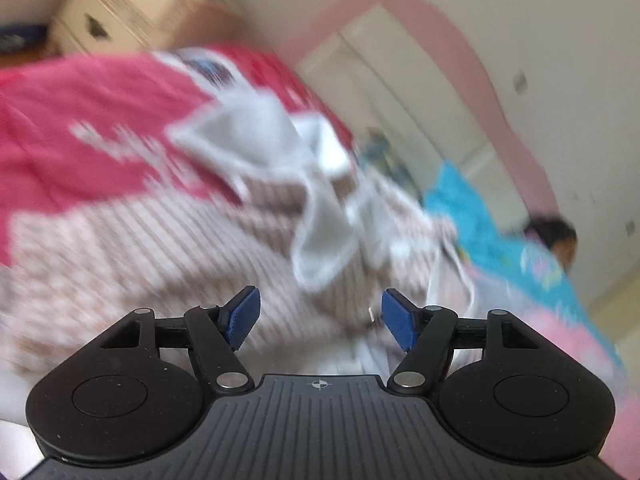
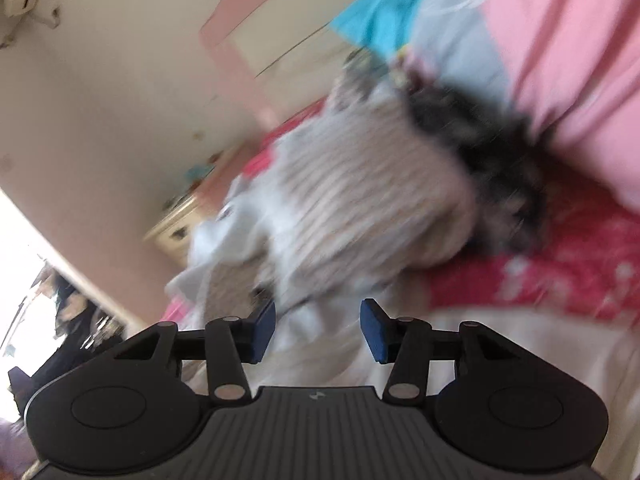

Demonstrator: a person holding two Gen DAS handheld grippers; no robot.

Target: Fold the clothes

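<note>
Fingers first: on the left gripper (image 1: 320, 318) both blue pads (image 1: 243, 318) stand well apart with nothing between them, only blurred cloth showing through the gap beyond. On the right gripper (image 2: 318, 330) the 2 pads (image 2: 374, 330) are parted a little less, and they too clamp nothing; pale fabric lies past them, not pinched.

Ahead of both lies the striped garment (image 1: 168, 240), a beige and white ribbed piece heaped on the bed with a light grey piece (image 1: 248, 132) rumpled on top of it. From the right wrist view the same striped garment (image 2: 360, 192) sits in a loose mound, with something dark and fuzzy (image 2: 484, 152) at its far side; the blur is too strong for me to say what that is. Under it all is a red patterned bedspread (image 1: 80, 120), and a pink pillow (image 2: 560, 40) and a turquoise cloth (image 1: 472, 208) lie further off. A cream chest of drawers (image 1: 120, 4) stands by the wall.

Both views are tilted and smeared, so the hands look to be mid-swing. I judge this to be a moment between grips: the cloth is free and the fold is far from done, since the pile shows no flat panel or neat edge anywhere.

Next, I would say, comes steadying both hands, finding 2 corners or a hem of the striped garment, closing on them and lifting it clear of the grey piece so it can be spread flat. Picking out a single layer in that heap looks like the hard part.
</note>
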